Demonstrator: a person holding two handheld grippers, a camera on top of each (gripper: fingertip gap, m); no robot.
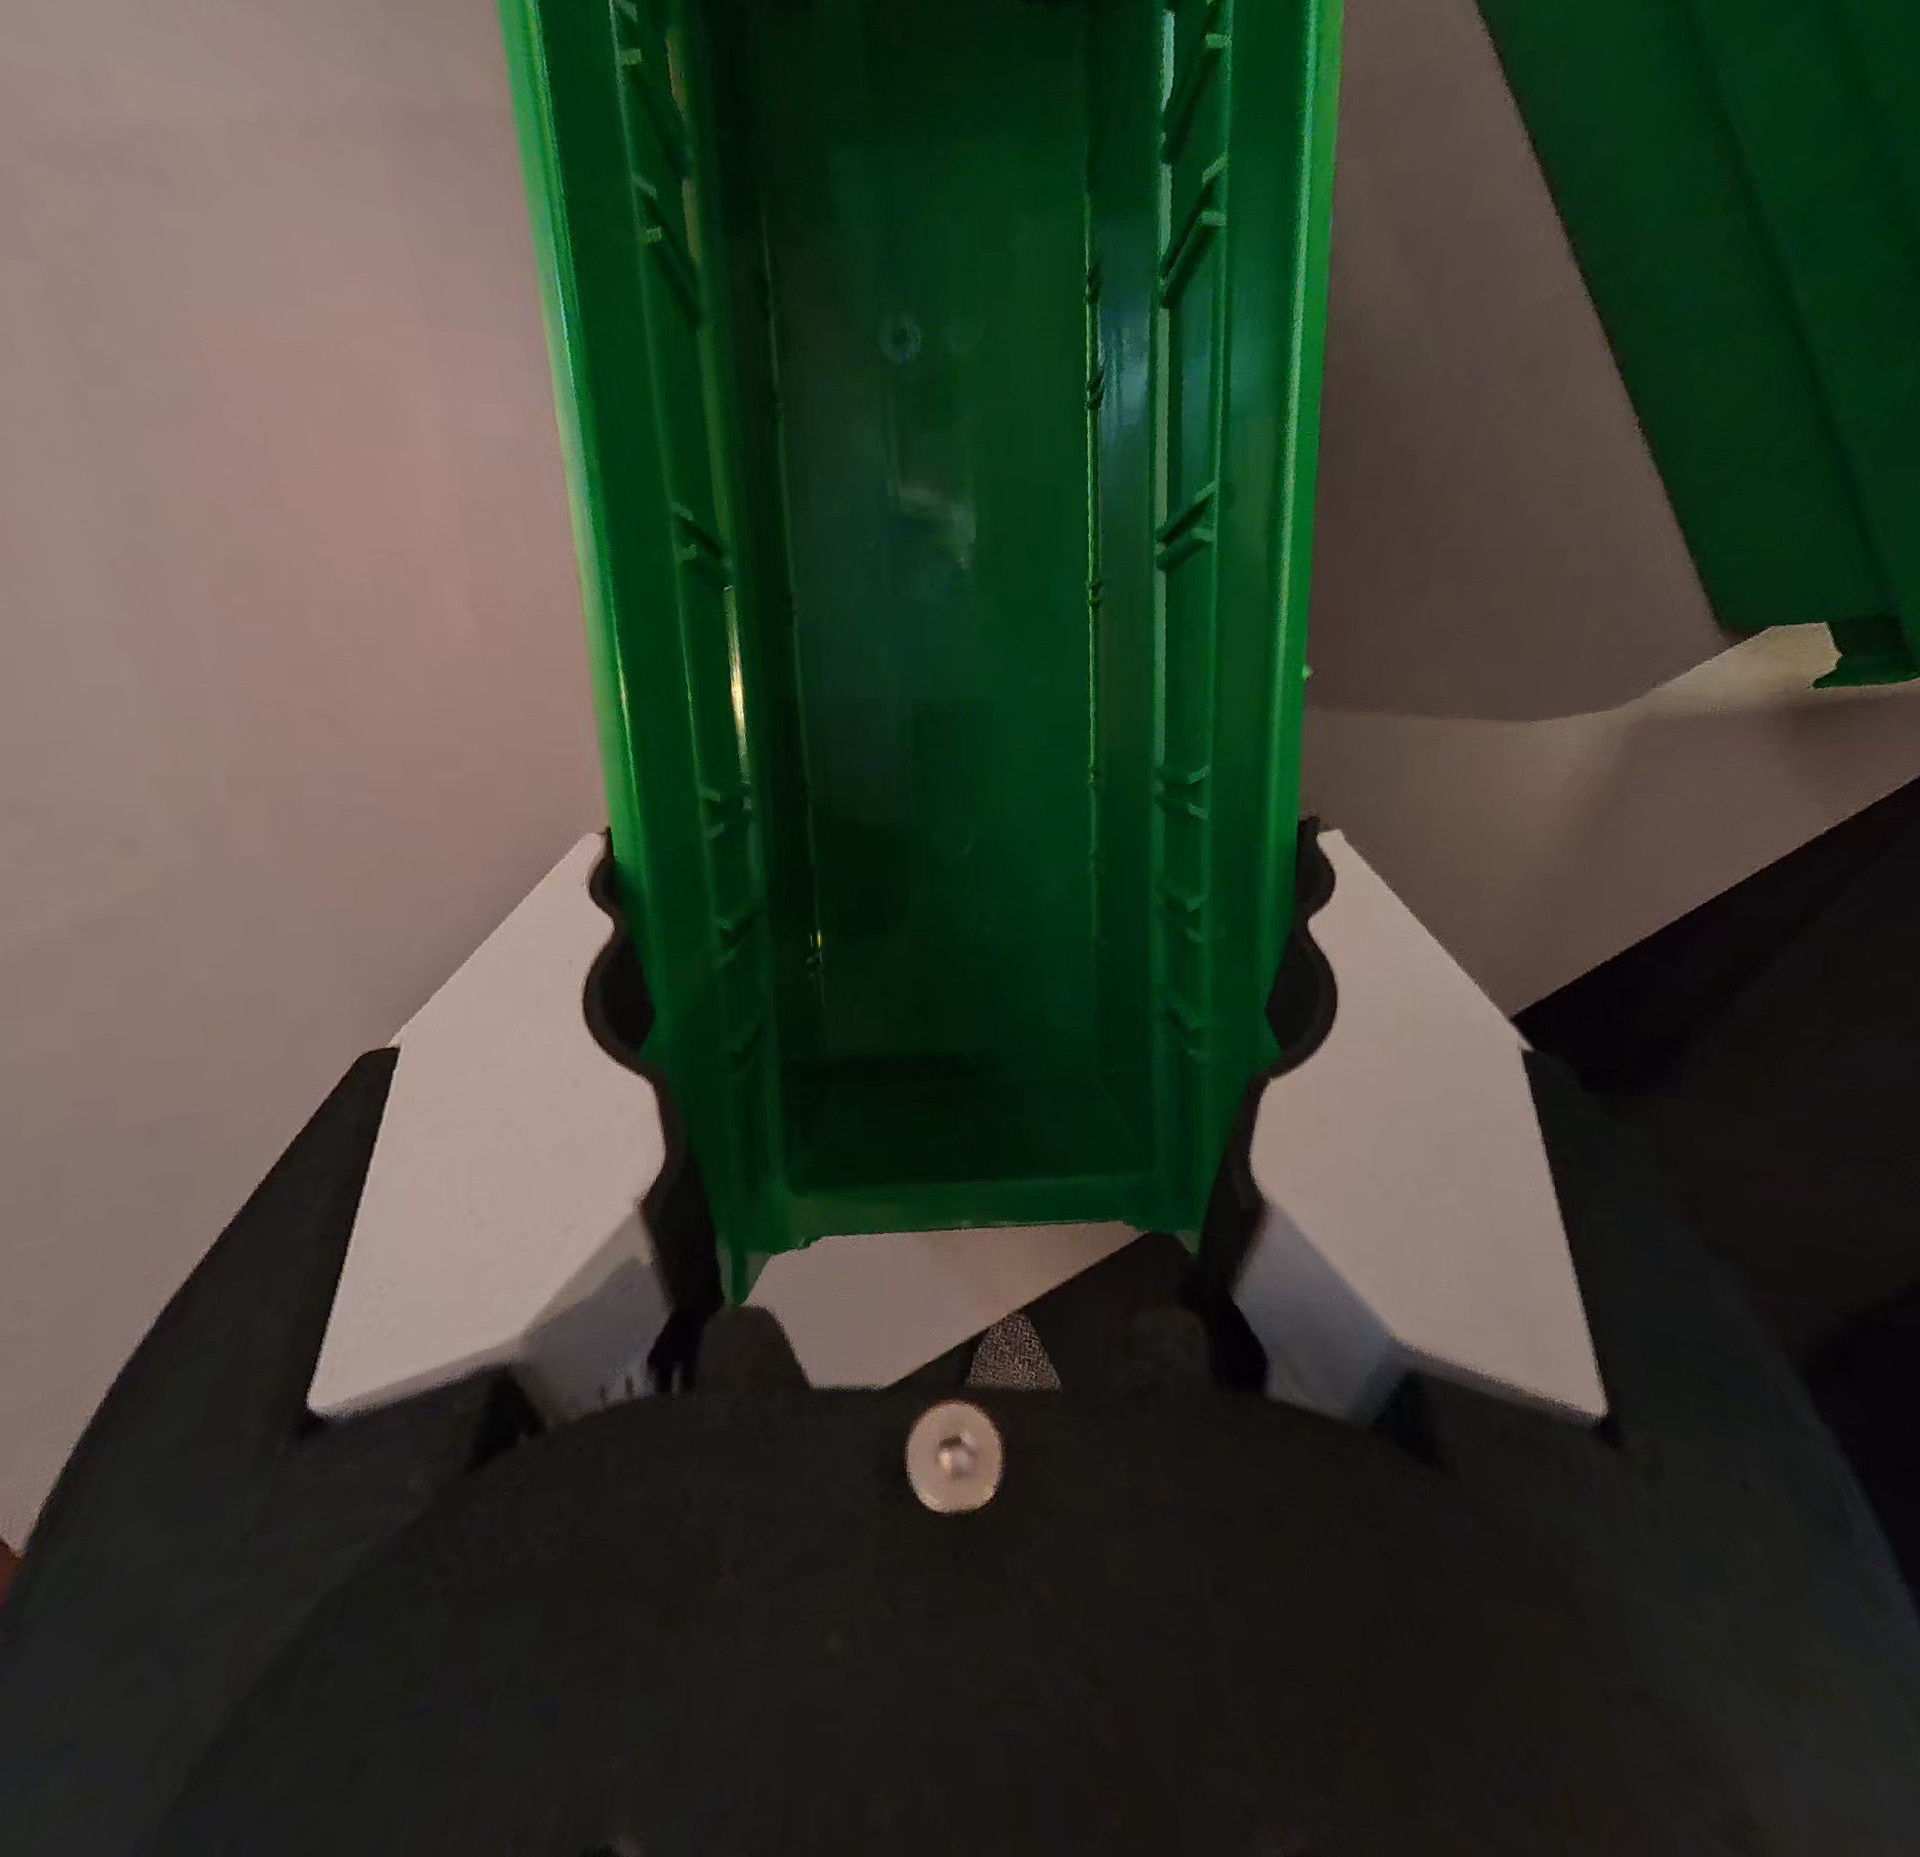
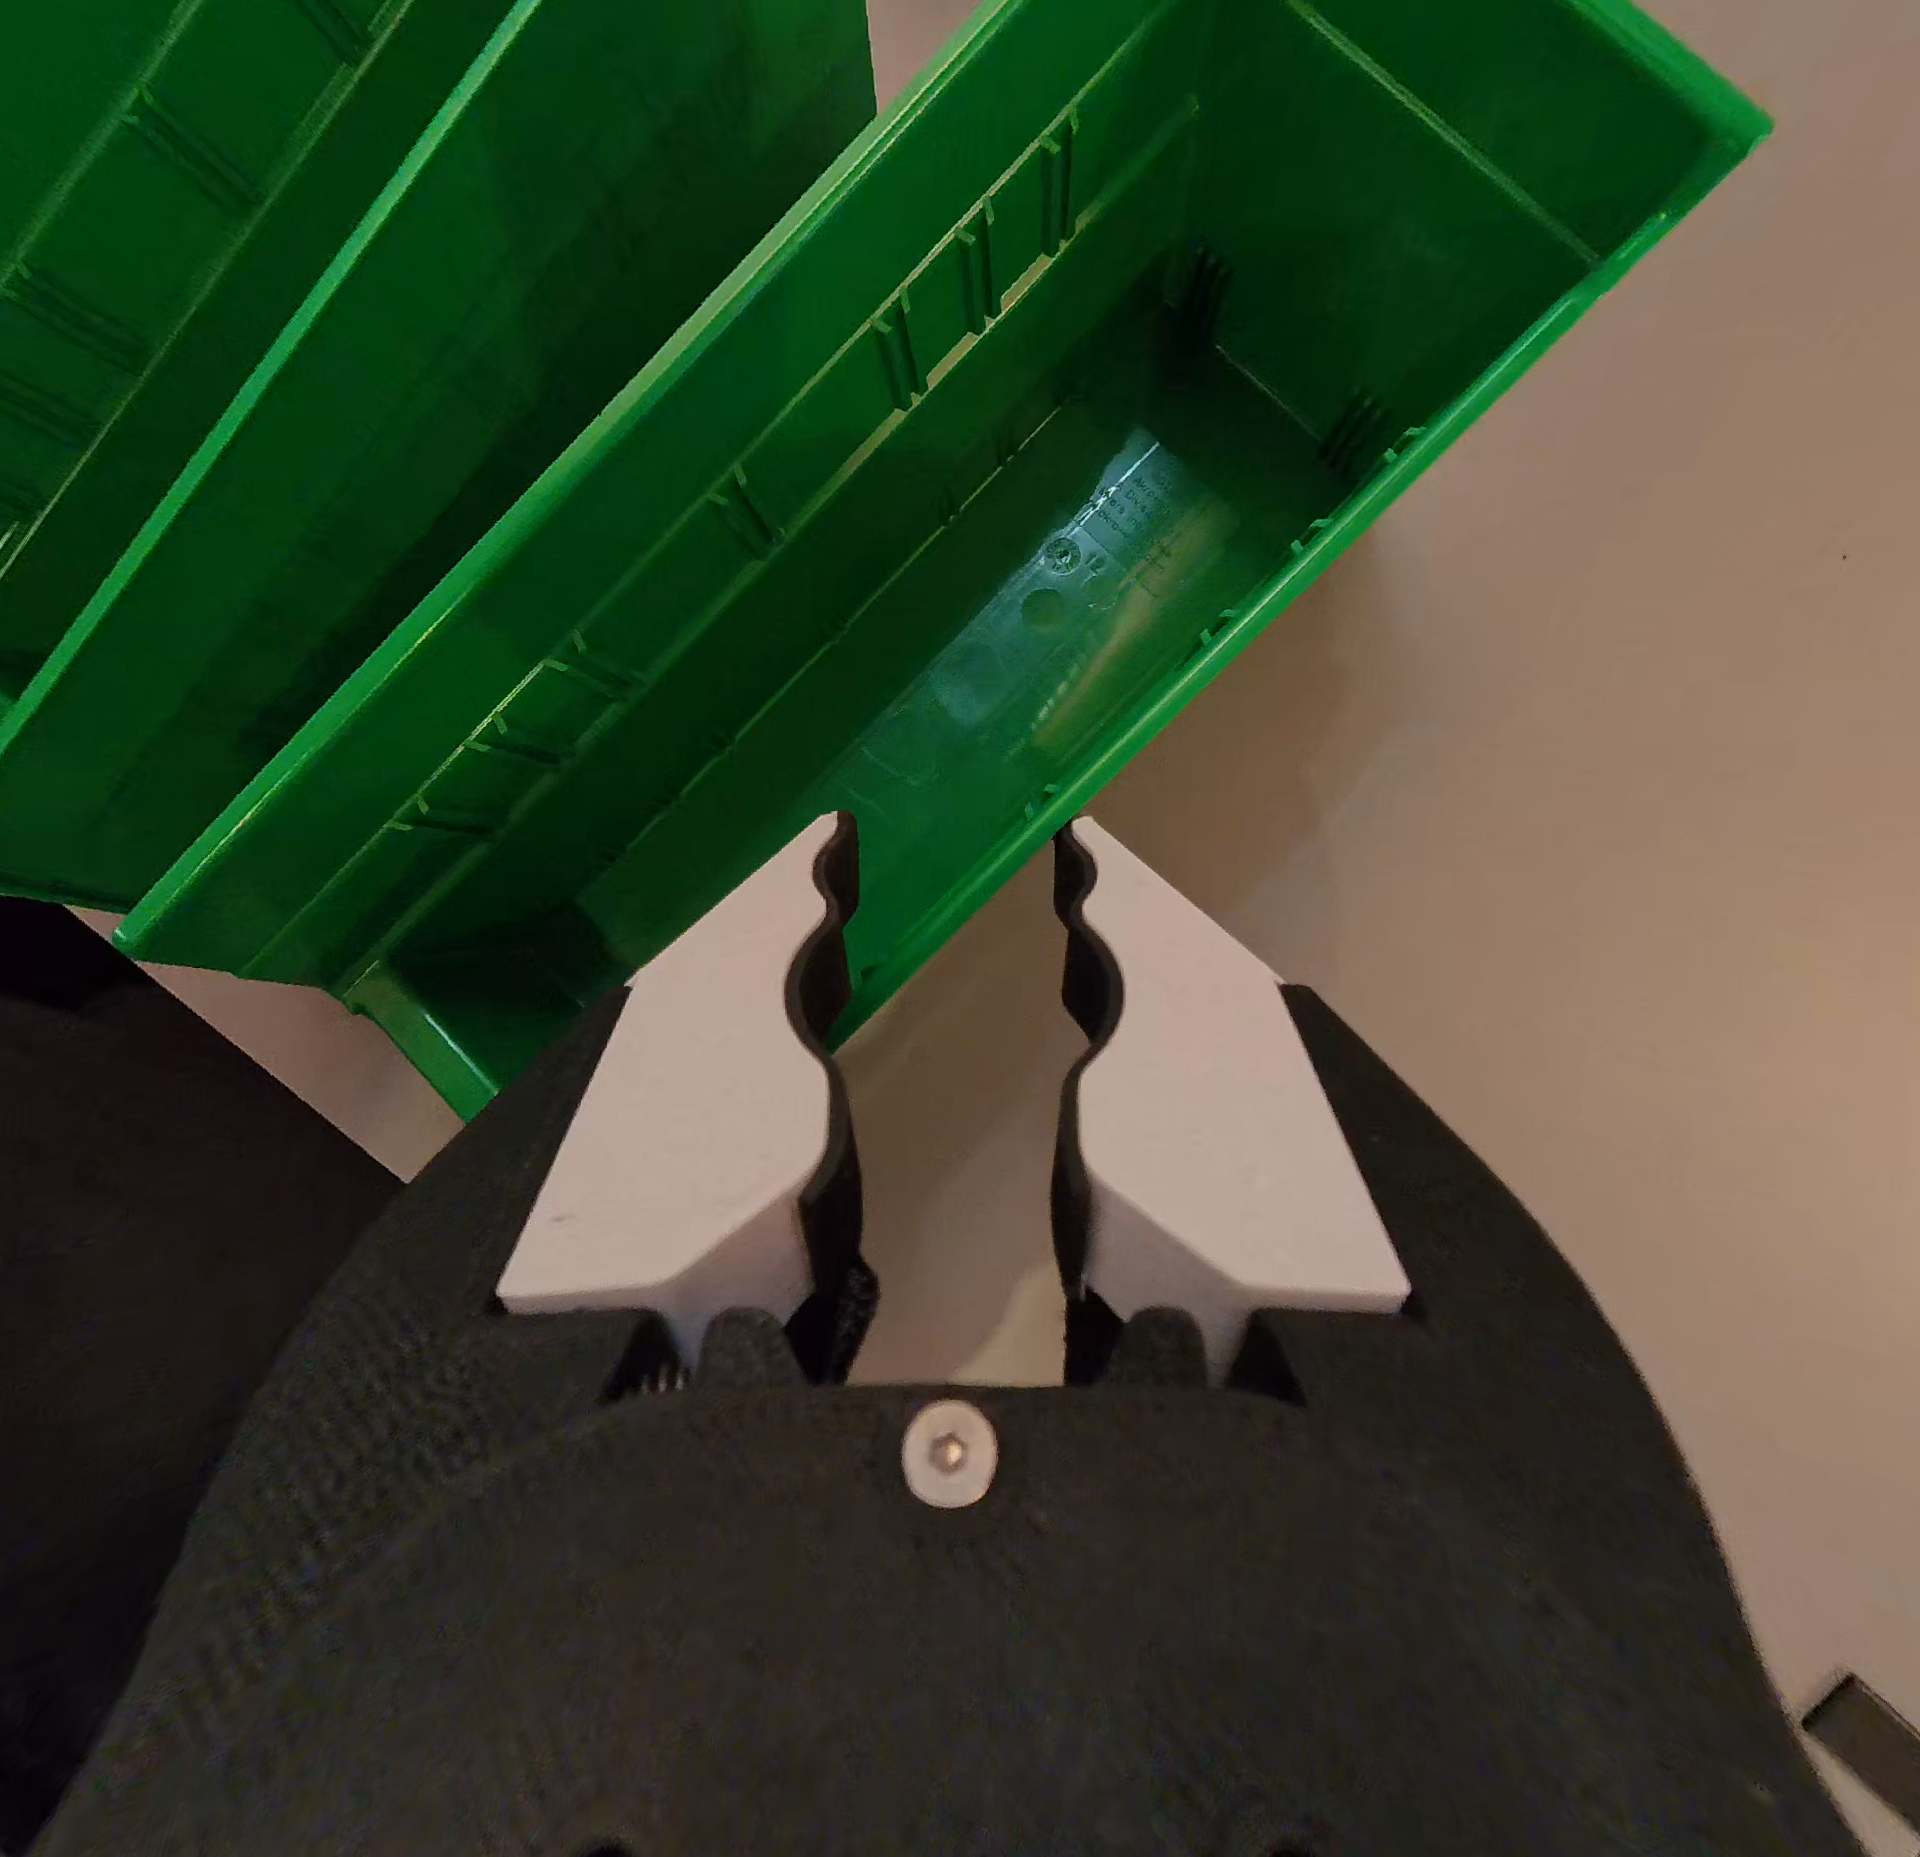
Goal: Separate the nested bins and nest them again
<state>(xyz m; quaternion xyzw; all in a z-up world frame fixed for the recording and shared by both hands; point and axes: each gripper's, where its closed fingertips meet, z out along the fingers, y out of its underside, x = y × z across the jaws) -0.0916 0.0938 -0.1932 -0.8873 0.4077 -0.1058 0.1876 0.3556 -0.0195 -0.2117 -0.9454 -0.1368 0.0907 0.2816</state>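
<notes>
Now you're holding one green bin (image 1: 935, 560) clamped across its width in the L gripper (image 1: 961, 1028); R gripper (image 2: 954, 934), jaws narrowly parted, is straddling the second bin's (image 2: 935, 477) near wall, grip uncertain. Bins separated; next: align, re-nest.

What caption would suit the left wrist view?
Left tool shut on a green bin's near end, second green bin beyond.

Dim warm light; sharp focus; glare on bin floor (image 2: 1049, 602); wide-angle edge distortion; dark corners.
</notes>
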